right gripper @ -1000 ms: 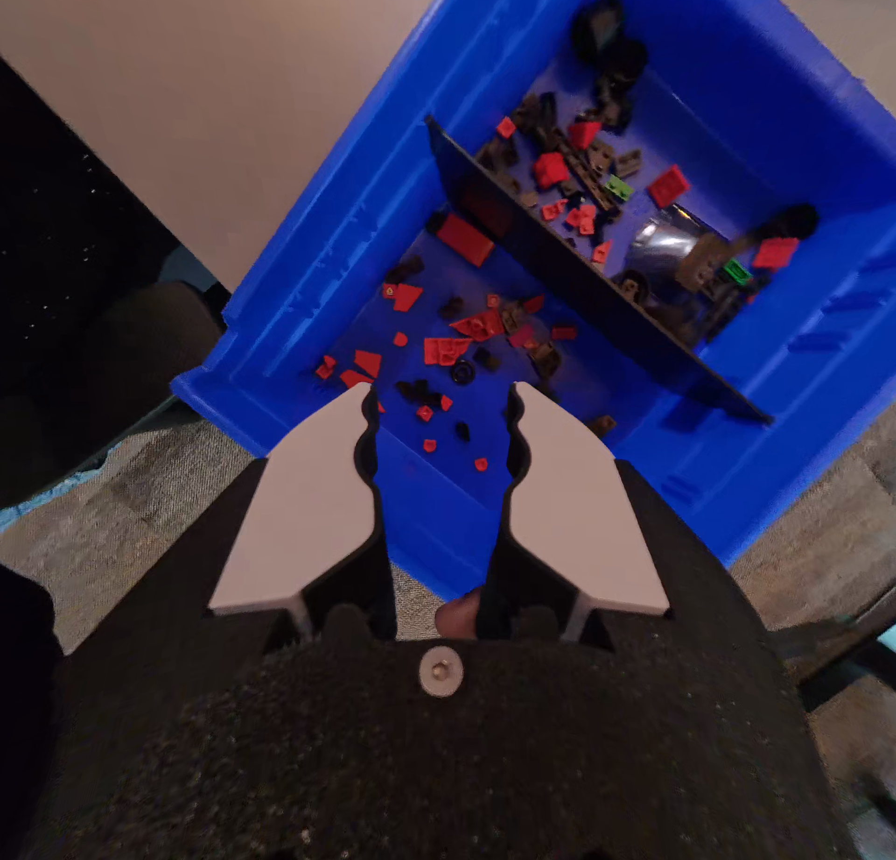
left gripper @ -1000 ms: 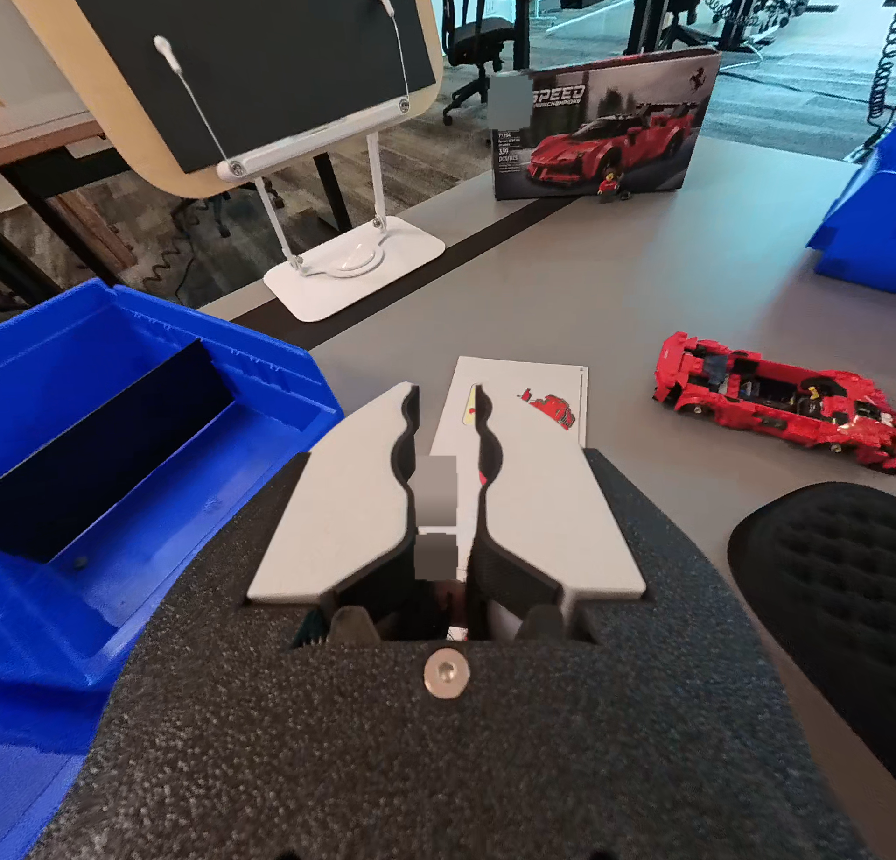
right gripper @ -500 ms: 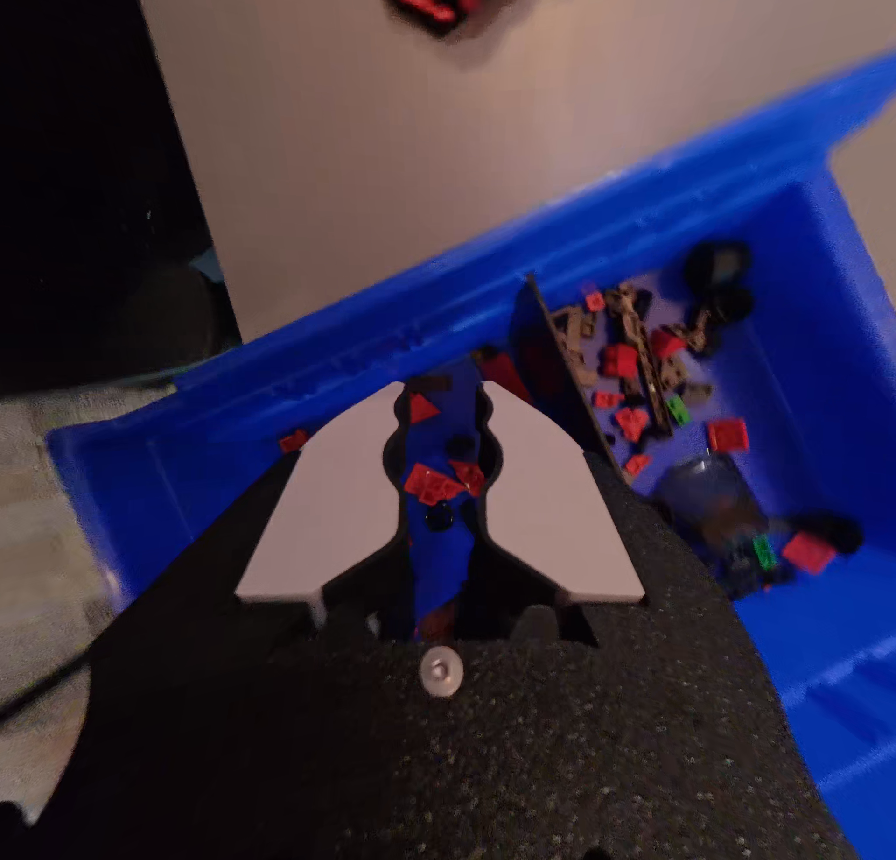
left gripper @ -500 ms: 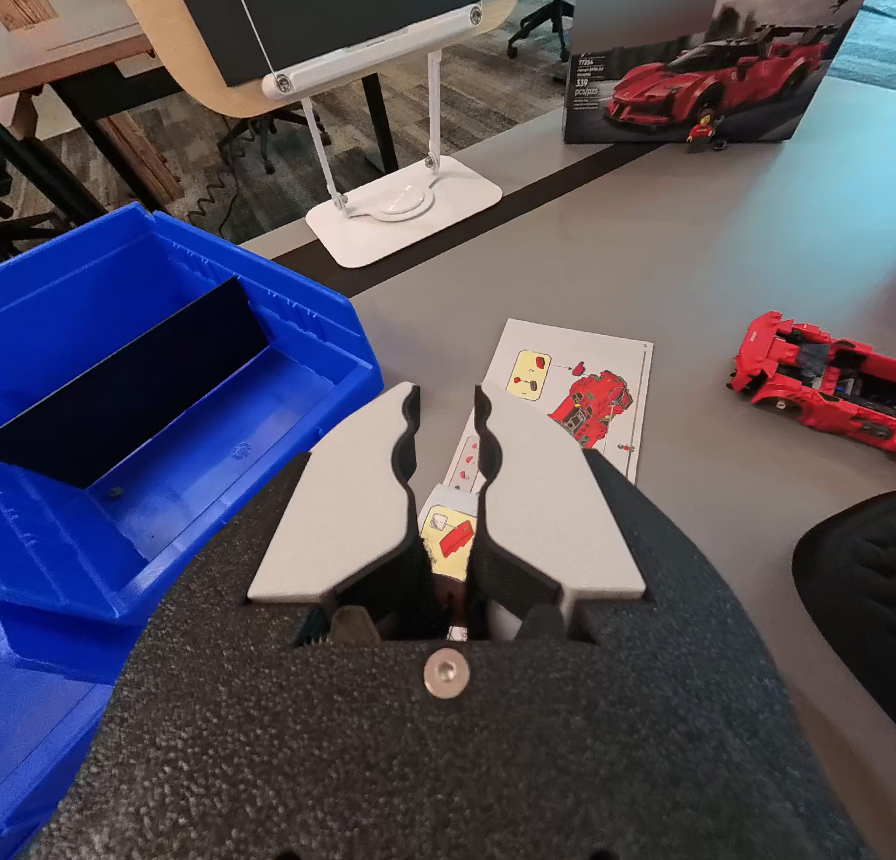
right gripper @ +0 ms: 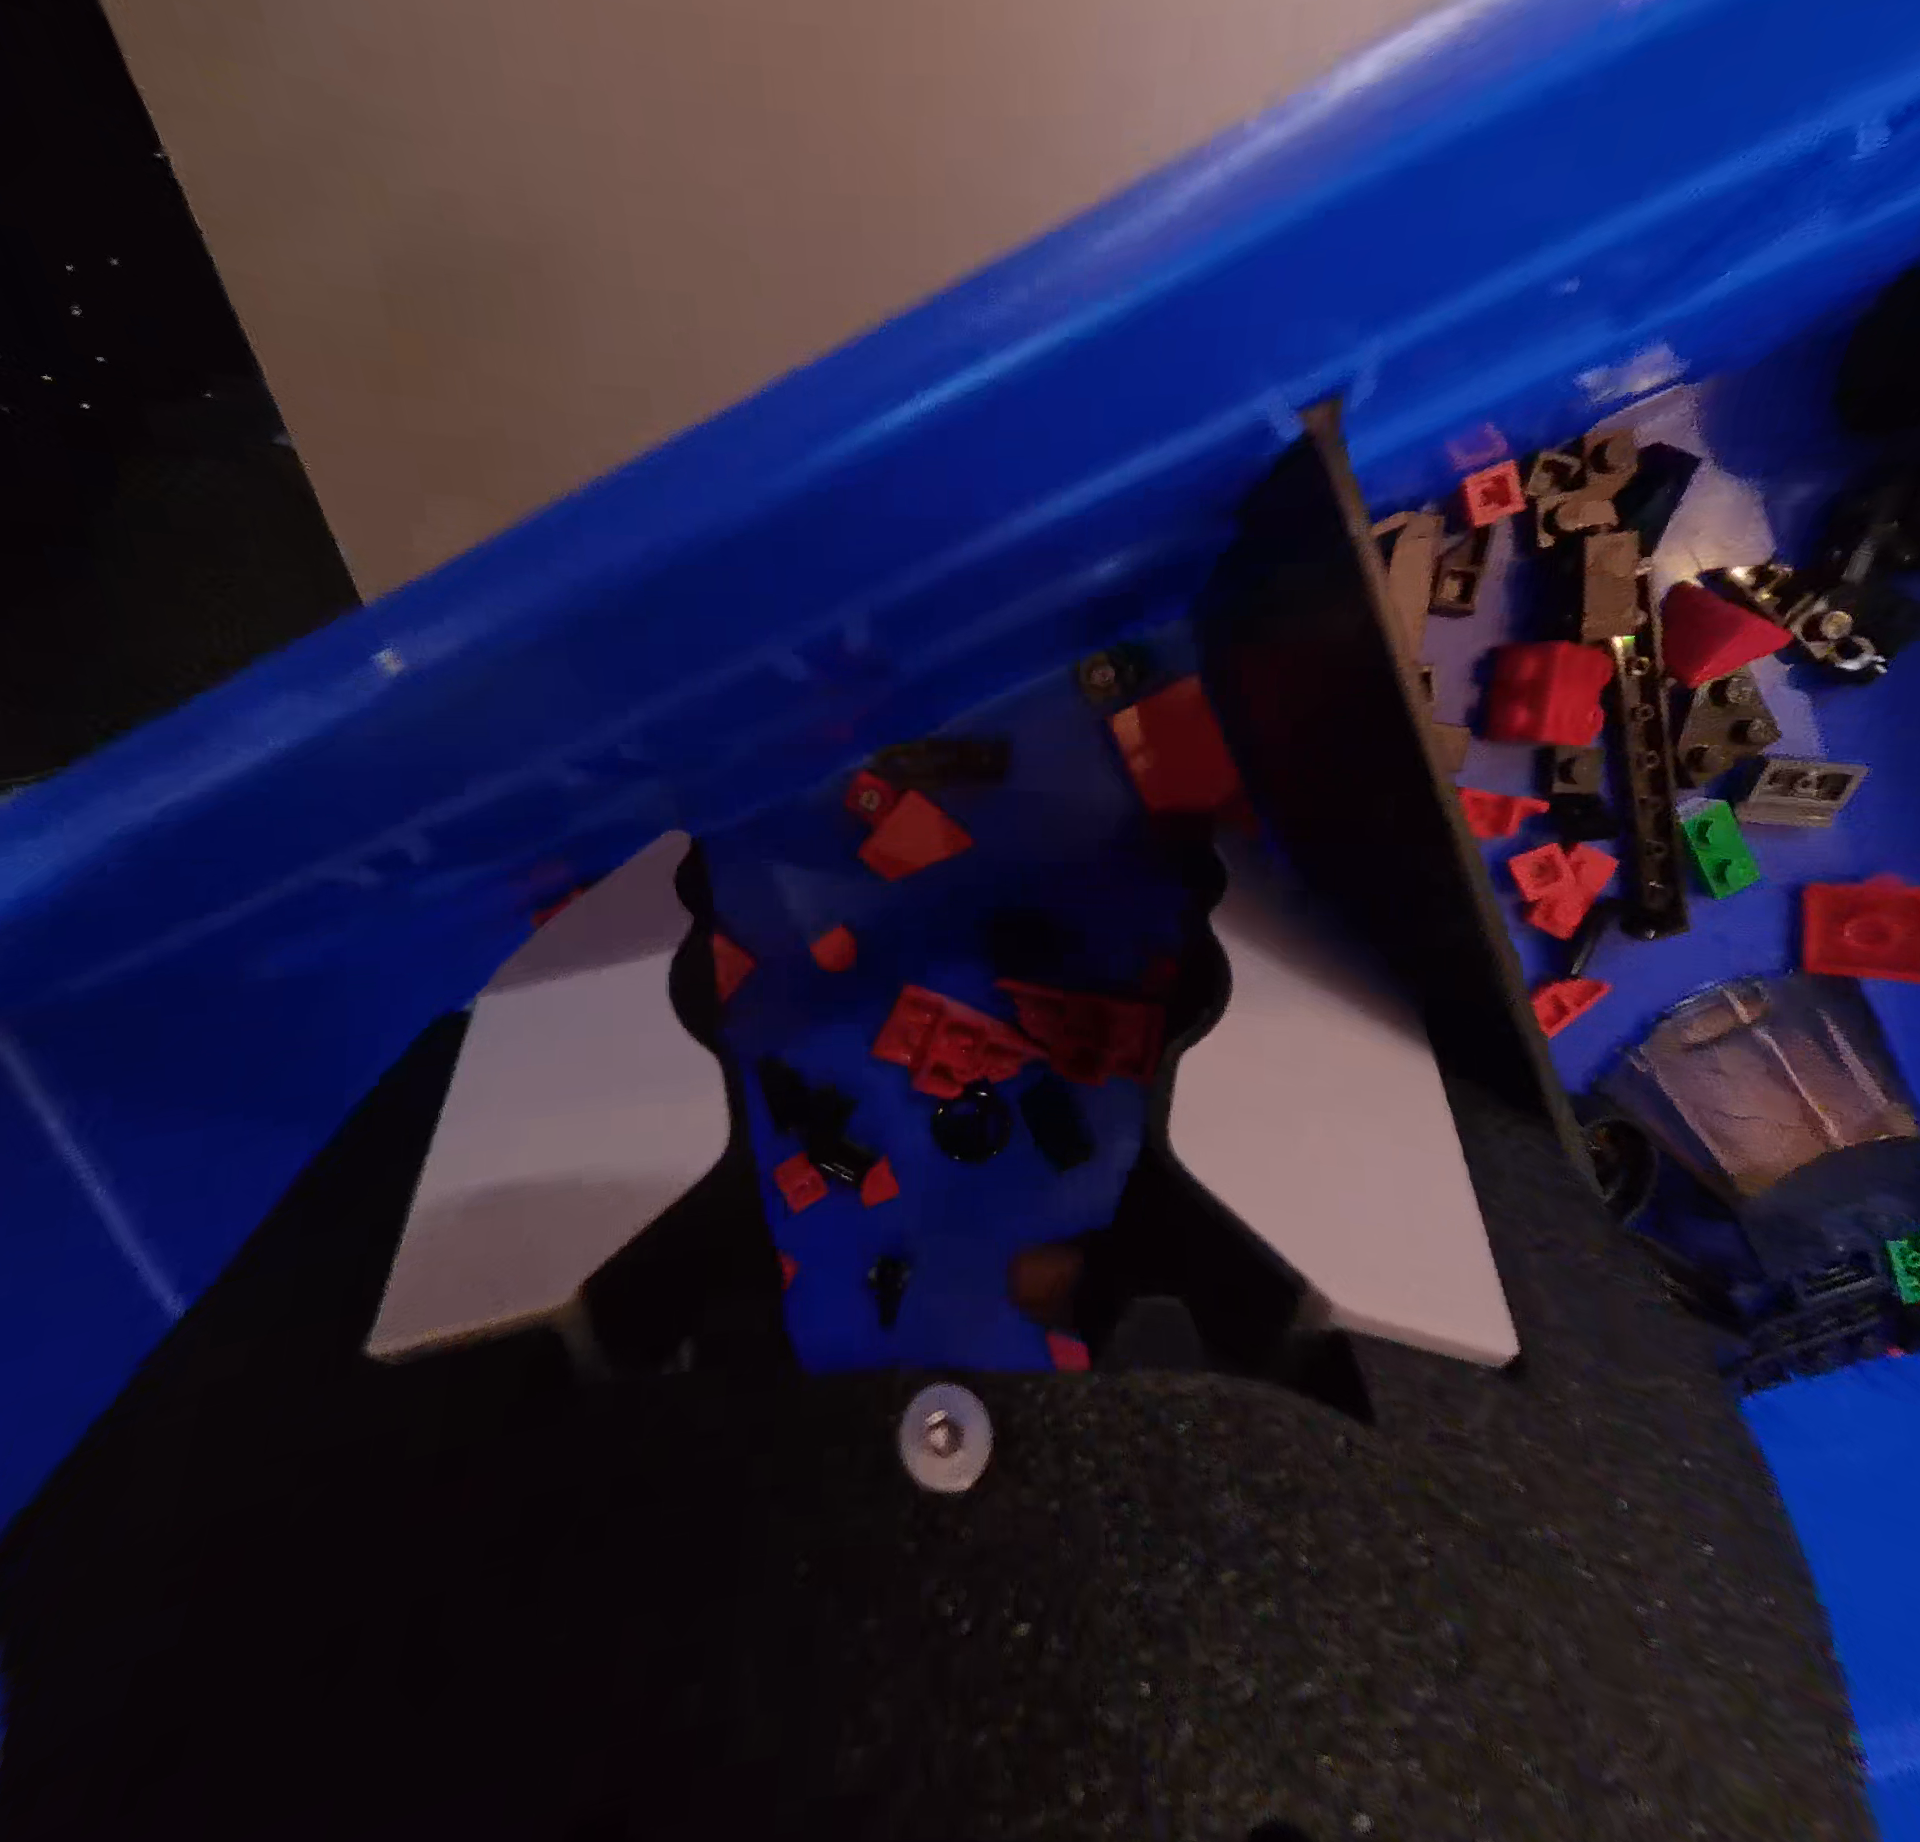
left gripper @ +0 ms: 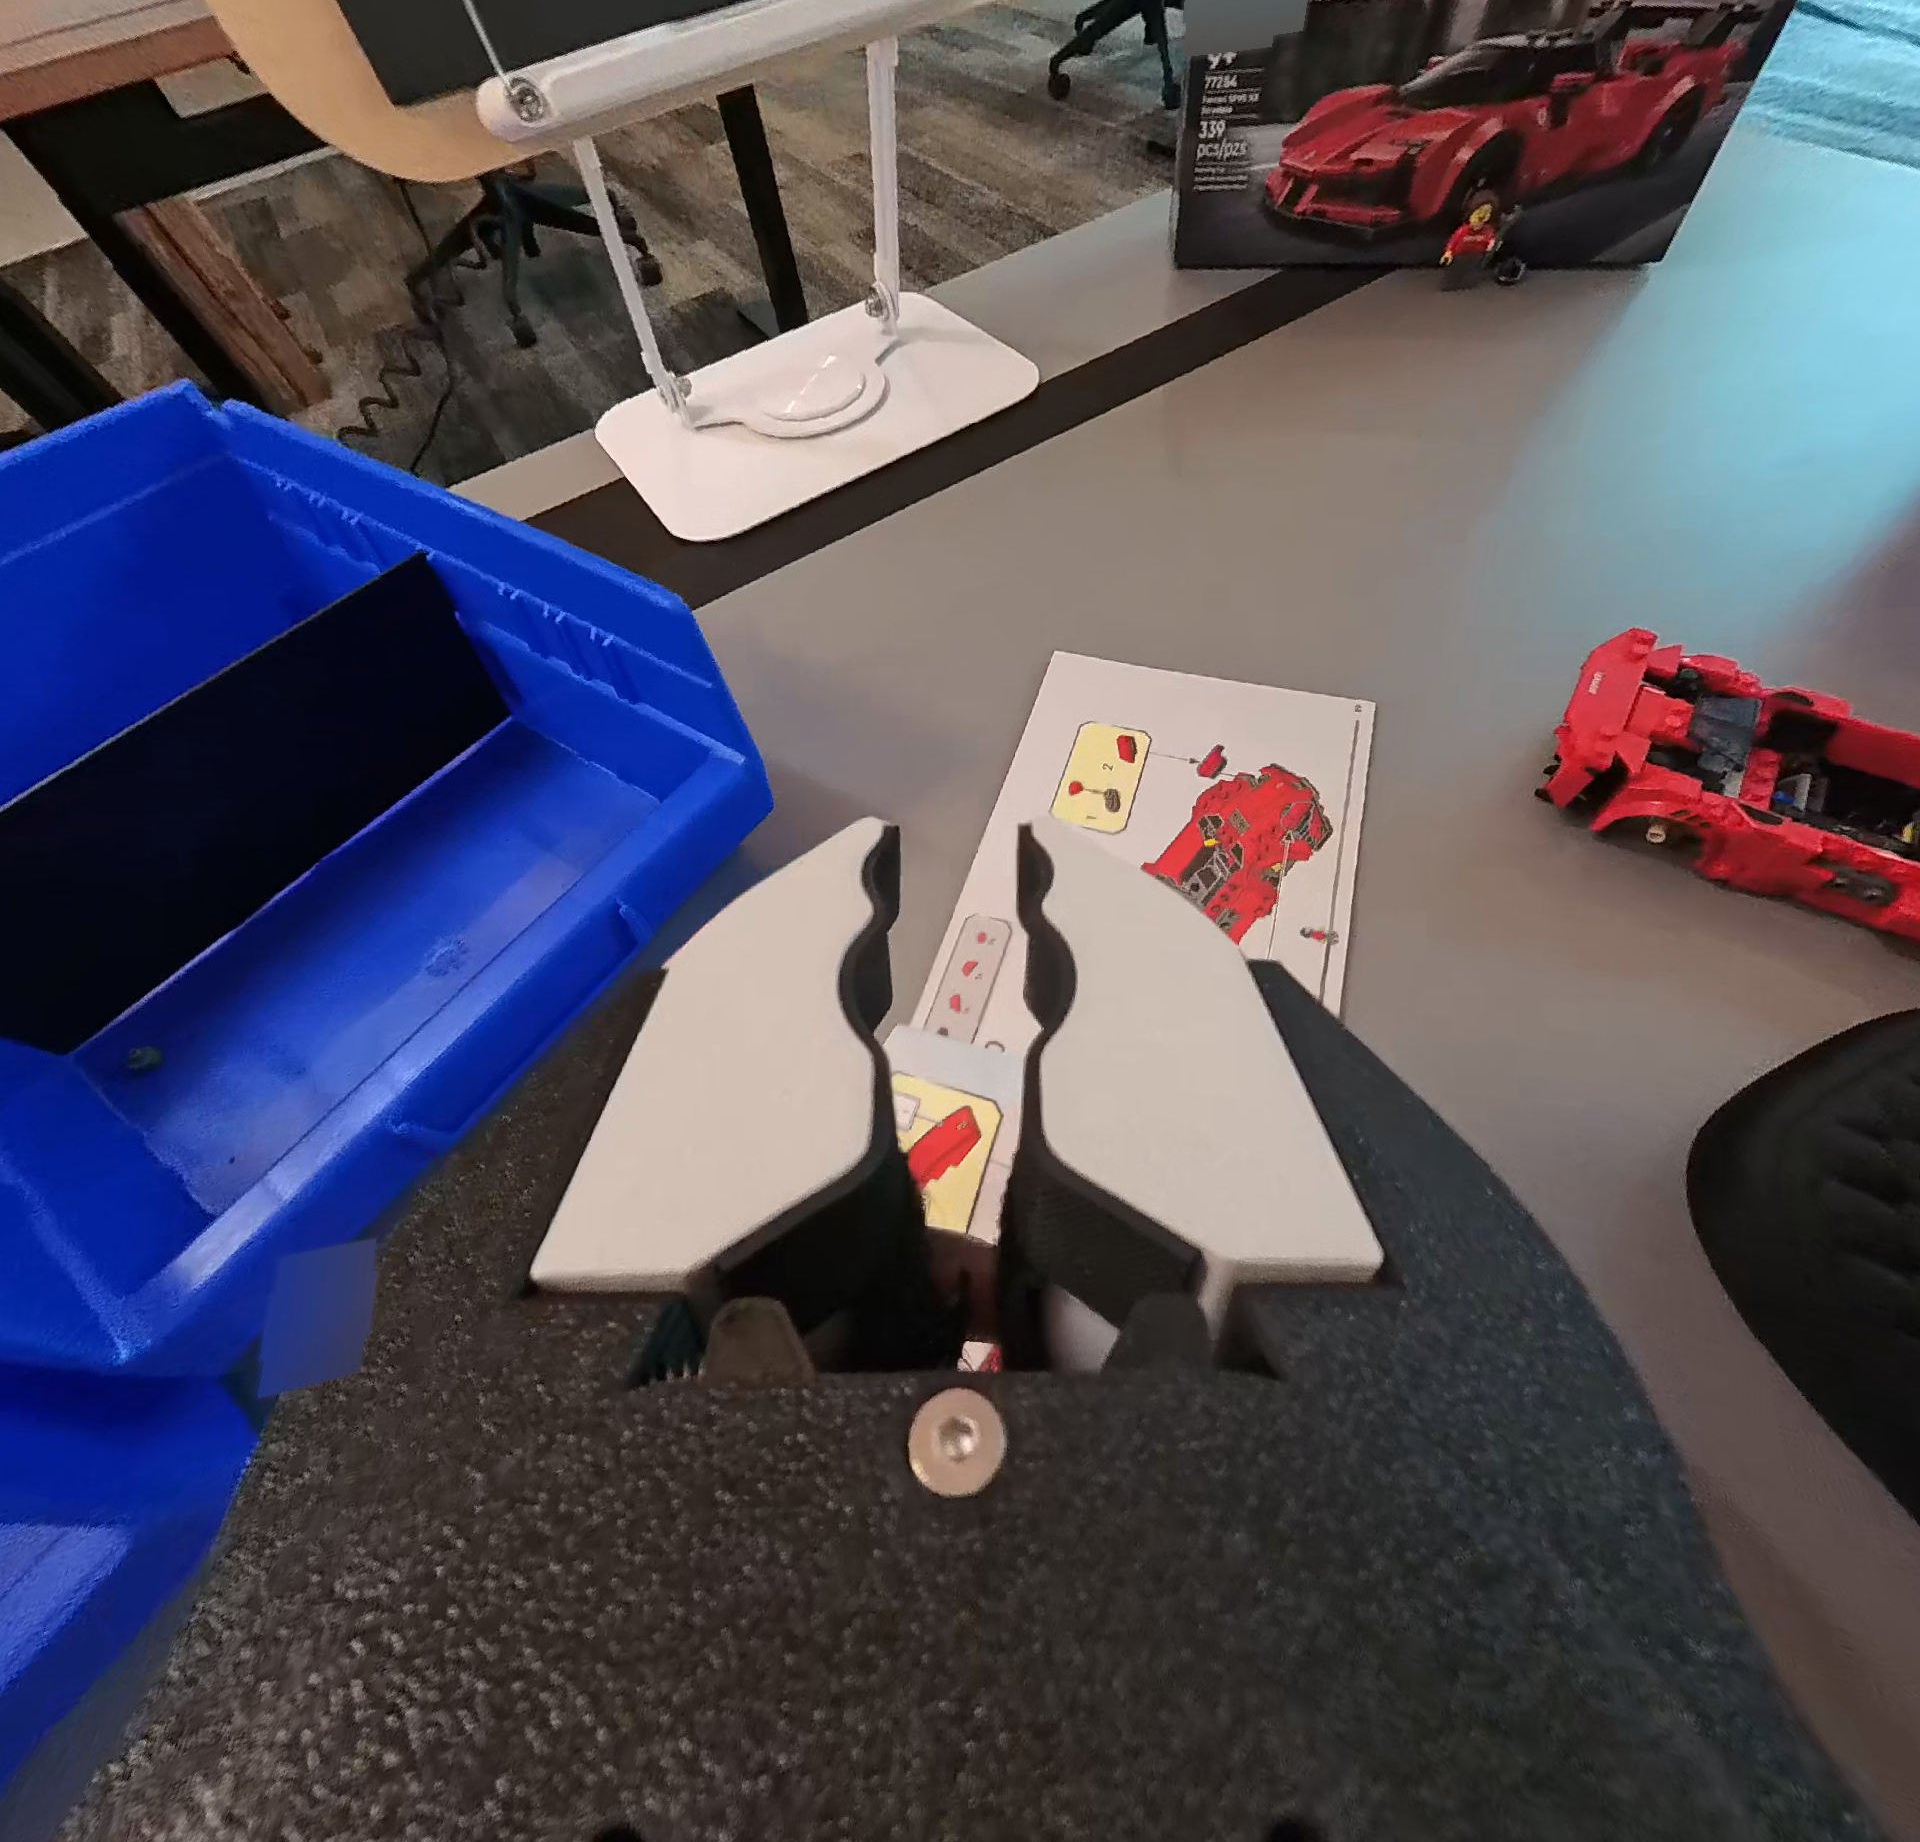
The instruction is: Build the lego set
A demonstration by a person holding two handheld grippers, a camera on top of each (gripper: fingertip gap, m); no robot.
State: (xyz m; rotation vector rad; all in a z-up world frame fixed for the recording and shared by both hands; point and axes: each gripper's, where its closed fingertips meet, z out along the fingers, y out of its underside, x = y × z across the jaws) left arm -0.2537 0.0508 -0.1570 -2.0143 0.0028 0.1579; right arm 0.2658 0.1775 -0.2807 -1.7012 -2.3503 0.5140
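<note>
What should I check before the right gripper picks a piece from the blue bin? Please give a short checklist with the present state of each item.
1. Right gripper is open: ok, jaws spread wide.
2. It is inside the blue bin, over loose pieces: ok, red plates and a black round piece lie between the fingers.
3. One piece is singled out: not ok, several lie close together.
4. The black divider is clear of the right finger: cannot tell, it stands very near.
5. Left gripper is empty, over the instruction sheet: ok.
6. The red car rests on the table: ok.
</note>
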